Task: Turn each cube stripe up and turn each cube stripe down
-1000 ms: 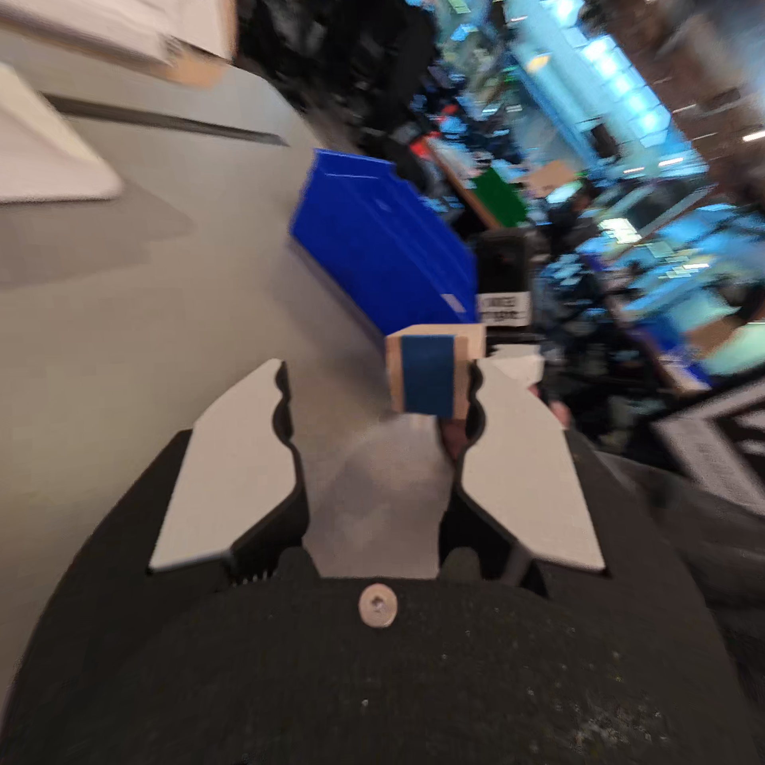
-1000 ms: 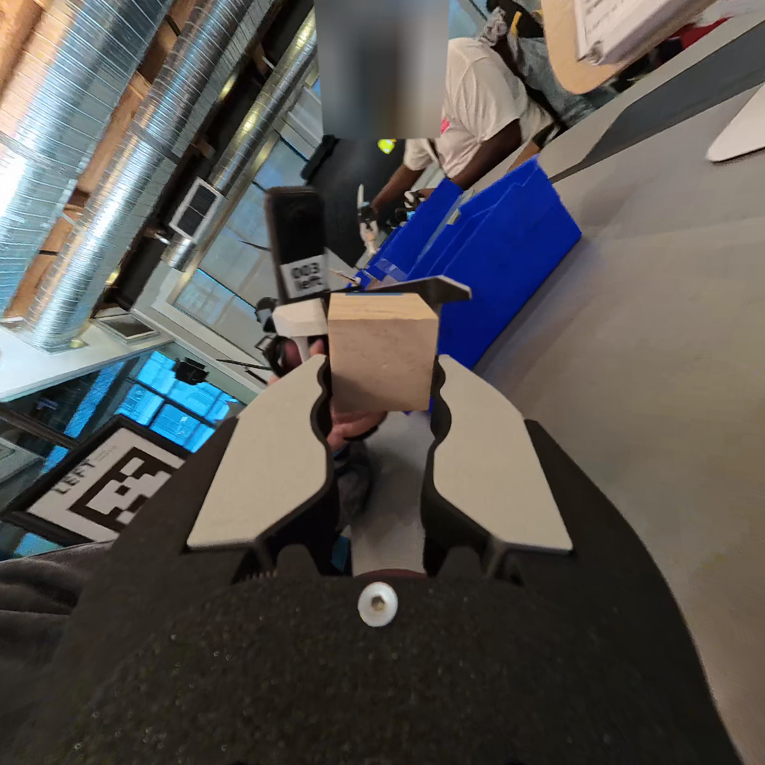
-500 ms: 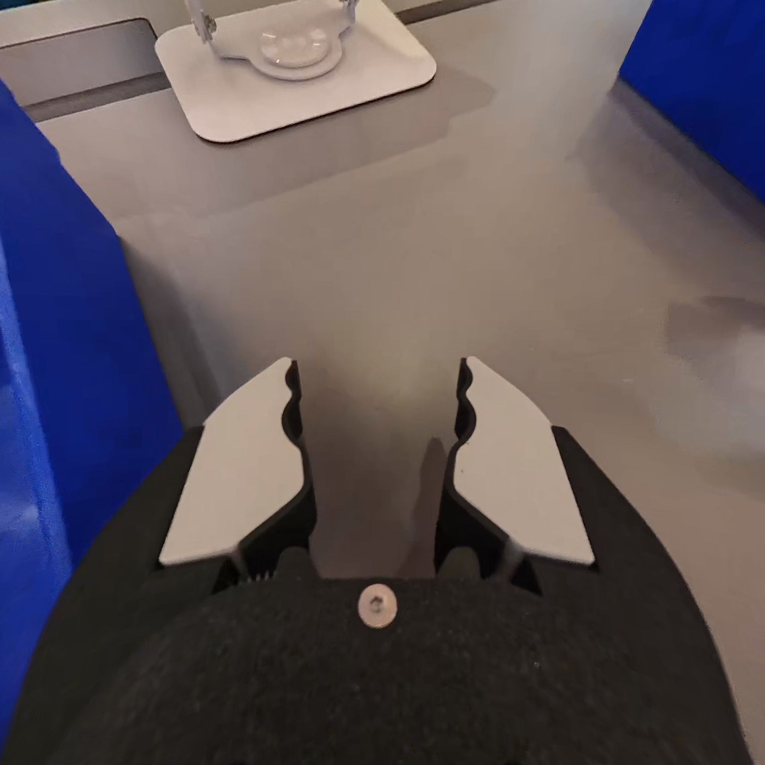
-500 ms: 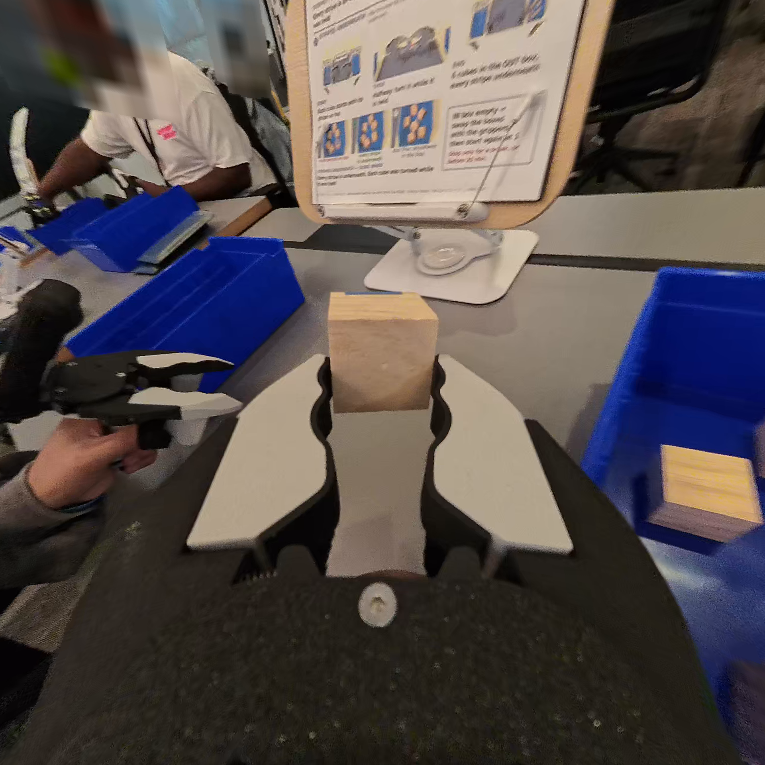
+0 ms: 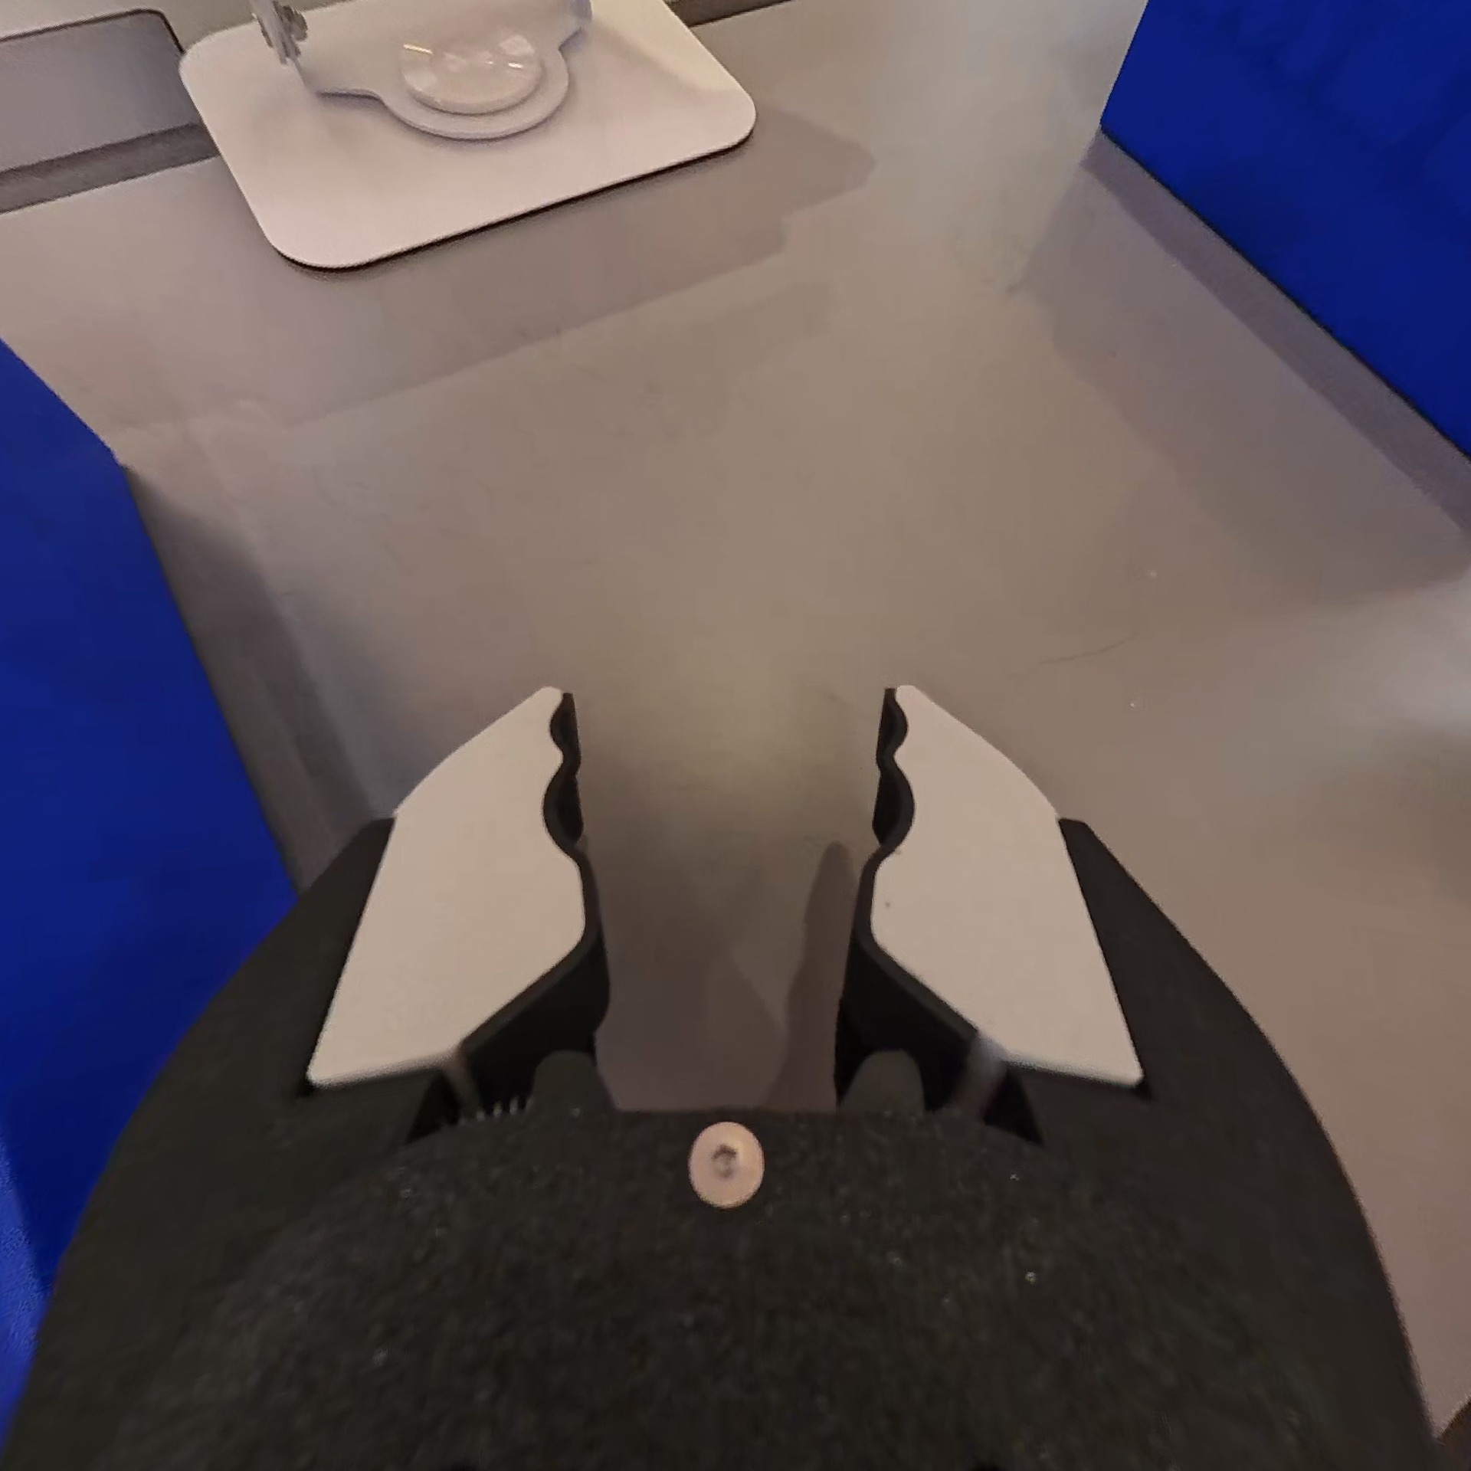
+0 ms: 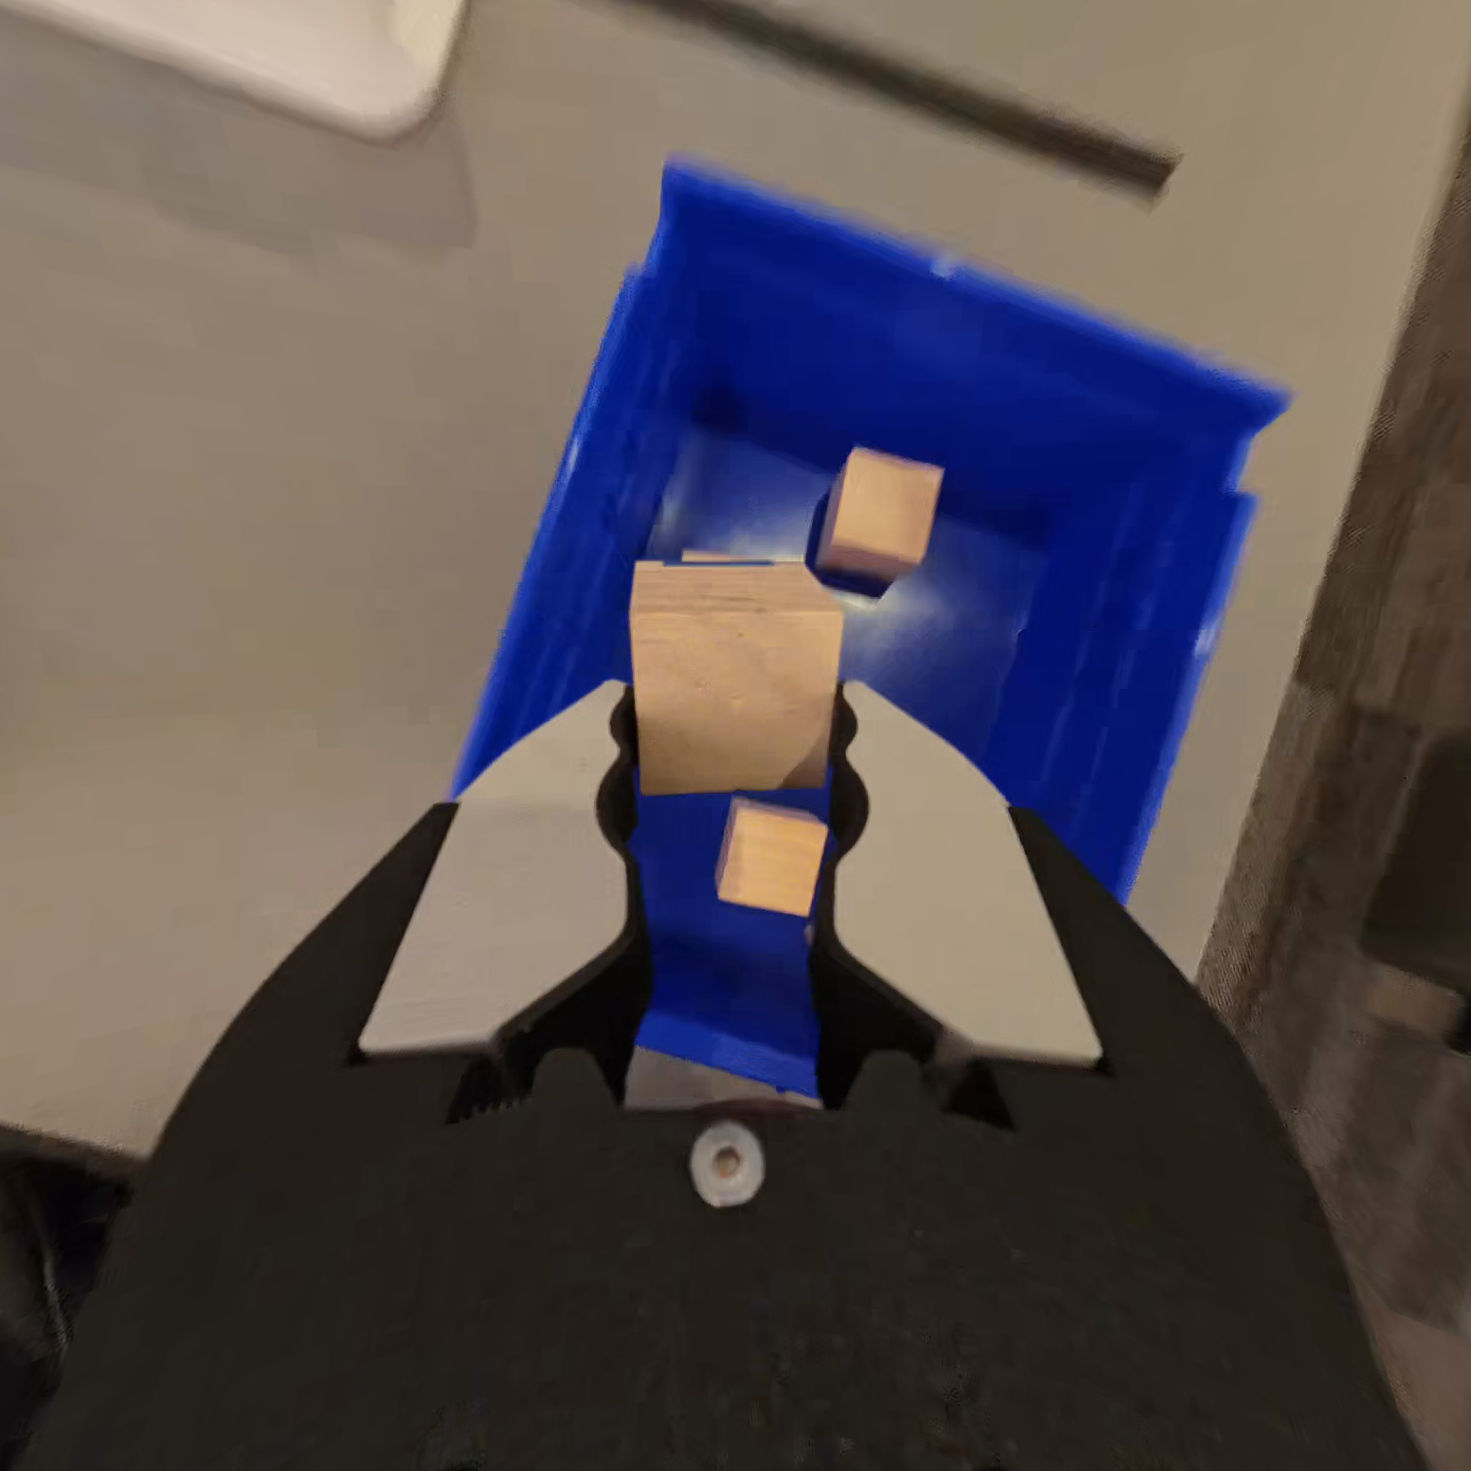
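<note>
A grey table (image 5: pixel 716 493) is seen beneath the left gripper (image 5: pixel 726 700), whose fingers are spread wide with nothing held between them. It is angled down at bare tabletop, flanked by a blue bin (image 5: pixel 95 716) at the left and another blue bin (image 5: pixel 1313 183) at the far right; a white stand base (image 5: pixel 477 151) is set at the far edge. A plain wooden cube (image 6: pixel 732 684) is pinched between the fingertips of the right gripper (image 6: pixel 734 700), which is tipped steeply down above an open blue bin (image 6: pixel 1114 557). Two smaller-looking cubes are shown lying inside, one far (image 6: pixel 879 509) and one near (image 6: pixel 770 868), plain wood uppermost. The held cube's stripe cannot be made out.
</note>
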Demonstrator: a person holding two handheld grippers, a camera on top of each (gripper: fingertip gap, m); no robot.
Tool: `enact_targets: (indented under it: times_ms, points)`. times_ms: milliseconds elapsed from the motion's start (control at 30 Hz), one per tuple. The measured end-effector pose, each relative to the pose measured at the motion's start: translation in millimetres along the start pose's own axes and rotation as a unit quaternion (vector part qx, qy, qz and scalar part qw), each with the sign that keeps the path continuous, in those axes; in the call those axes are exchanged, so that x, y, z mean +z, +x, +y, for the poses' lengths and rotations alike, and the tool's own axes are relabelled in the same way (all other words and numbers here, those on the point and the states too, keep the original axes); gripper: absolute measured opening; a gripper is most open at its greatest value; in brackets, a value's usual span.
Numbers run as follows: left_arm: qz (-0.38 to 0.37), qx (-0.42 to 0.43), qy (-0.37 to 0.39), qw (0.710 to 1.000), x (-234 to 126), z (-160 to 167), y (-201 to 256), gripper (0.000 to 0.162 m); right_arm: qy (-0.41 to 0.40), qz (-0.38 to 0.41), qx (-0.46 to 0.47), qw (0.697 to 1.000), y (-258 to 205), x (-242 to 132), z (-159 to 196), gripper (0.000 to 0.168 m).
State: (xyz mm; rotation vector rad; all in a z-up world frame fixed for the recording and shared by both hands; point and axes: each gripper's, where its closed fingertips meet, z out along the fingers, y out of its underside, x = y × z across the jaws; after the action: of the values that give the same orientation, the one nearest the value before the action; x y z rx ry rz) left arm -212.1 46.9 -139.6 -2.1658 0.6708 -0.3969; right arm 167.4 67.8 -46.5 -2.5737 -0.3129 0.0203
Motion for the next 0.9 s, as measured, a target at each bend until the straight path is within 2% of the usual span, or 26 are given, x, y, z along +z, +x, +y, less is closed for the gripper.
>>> enact_targets:
  times_ms: [100, 267, 433, 533, 567, 600, 633, 700, 767, 833, 900]
  points:
    - [0.005, 0.009, -0.006, 1.000, 1, 2, 7, 0.071, -0.084, -0.039, -0.036, 0.995, -12, 34, 31, 0.046]
    - [0.009, 0.017, -0.011, 1.000, 0, 3, 12, 0.071, -0.149, -0.046, -0.060, 0.986, -21, 69, 67, 0.046]
    - [0.015, 0.018, -0.024, 0.999, 4, 8, 15, 0.071, -0.188, -0.021, -0.094, 0.977, -20, 95, 88, 0.046]
    - [0.019, 0.021, -0.026, 0.999, 4, 9, 19, 0.072, -0.179, -0.014, -0.113, 0.977, -20, 99, 89, 0.046]
    - [0.020, 0.023, -0.027, 0.999, 4, 9, 20, 0.073, -0.175, -0.012, -0.119, 0.977, -19, 97, 88, 0.047]
    - [0.021, 0.024, -0.028, 0.999, 3, 9, 21, 0.073, -0.167, 0.001, -0.122, 0.978, -15, 91, 84, 0.055]
    - [0.022, 0.025, -0.027, 0.999, 3, 8, 22, 0.073, -0.147, 0.019, -0.119, 0.982, -8, 81, 76, 0.061]
    - [0.027, 0.025, -0.024, 0.999, 1, 7, 24, 0.073, -0.072, 0.042, -0.096, 0.992, -3, 46, 51, 0.061]
    - [0.032, 0.022, -0.018, 0.999, -2, 3, 26, 0.073, 0.058, 0.041, -0.071, 0.995, -14, -2, 16, 0.061]
    - [0.037, 0.021, -0.010, 0.999, -6, 0, 28, 0.073, 0.215, -0.028, -0.050, 0.975, -53, -49, -14, 0.054]
    - [0.042, 0.020, -0.009, 0.999, -9, -2, 30, 0.073, 0.335, -0.150, -0.041, 0.929, -115, -78, -25, 0.050]
